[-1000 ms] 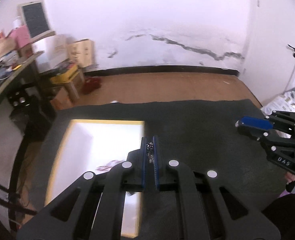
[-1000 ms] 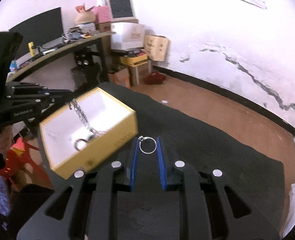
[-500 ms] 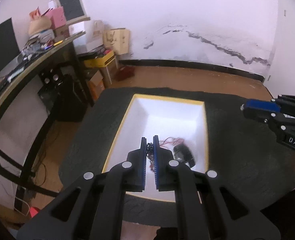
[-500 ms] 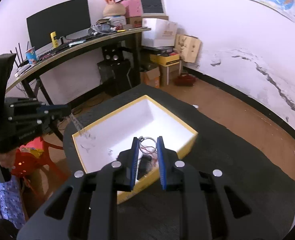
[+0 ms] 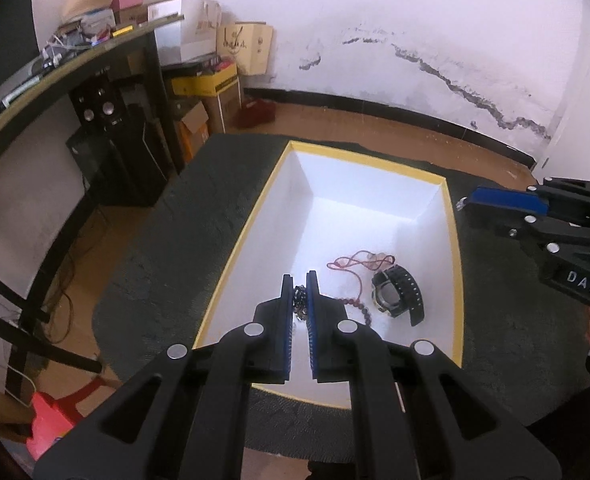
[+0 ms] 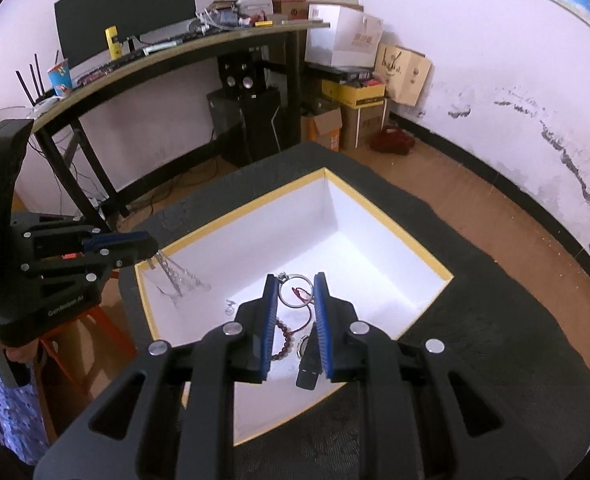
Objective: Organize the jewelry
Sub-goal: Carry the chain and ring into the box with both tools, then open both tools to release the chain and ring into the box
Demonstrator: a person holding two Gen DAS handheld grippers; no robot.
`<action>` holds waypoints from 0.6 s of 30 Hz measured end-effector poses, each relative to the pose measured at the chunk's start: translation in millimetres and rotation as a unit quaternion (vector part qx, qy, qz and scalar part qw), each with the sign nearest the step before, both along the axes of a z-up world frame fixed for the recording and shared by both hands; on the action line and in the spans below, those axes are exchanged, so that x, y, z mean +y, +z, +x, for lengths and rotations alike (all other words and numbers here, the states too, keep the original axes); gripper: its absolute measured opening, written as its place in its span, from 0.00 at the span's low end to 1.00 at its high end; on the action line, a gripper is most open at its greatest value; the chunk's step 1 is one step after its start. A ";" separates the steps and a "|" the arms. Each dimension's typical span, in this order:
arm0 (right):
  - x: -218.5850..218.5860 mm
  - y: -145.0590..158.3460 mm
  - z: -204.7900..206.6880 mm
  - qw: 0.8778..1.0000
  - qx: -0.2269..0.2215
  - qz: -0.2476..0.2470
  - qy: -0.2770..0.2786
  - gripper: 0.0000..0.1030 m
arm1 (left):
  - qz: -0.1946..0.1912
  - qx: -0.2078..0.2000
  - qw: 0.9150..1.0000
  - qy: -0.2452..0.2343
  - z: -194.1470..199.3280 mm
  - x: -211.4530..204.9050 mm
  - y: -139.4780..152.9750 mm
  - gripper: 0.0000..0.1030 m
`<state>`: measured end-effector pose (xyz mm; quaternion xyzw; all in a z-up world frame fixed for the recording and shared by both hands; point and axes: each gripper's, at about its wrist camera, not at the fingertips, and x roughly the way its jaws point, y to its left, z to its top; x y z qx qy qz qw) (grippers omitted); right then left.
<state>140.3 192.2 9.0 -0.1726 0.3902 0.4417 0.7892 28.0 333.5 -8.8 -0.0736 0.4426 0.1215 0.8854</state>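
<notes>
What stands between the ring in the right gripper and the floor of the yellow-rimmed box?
No lid or cover. The right gripper holds the ring over the open box. Directly below it lie the beaded bracelet and red cord, with the watch beside them; bare floor shows farther in.

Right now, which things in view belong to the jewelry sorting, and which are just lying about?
Job: yellow-rimmed box; chain in left hand-held gripper; ring in right hand-held gripper; watch; bead bracelet.

Lying about: desk; cardboard boxes; speakers.
</notes>
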 end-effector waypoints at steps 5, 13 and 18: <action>13.2 -30.8 15.9 1.000 0.016 -0.017 -0.002 0.18 | -0.016 0.017 1.000 -0.002 15.3 6.2 -33.4 0.06; 34.9 -84.6 51.7 0.997 0.027 -0.065 -0.011 0.18 | -0.018 0.049 0.999 0.006 32.2 13.7 -83.3 0.06; 47.8 -106.9 74.4 0.995 0.024 -0.095 -0.012 0.18 | -0.021 0.065 0.998 0.008 37.7 17.9 -103.3 0.06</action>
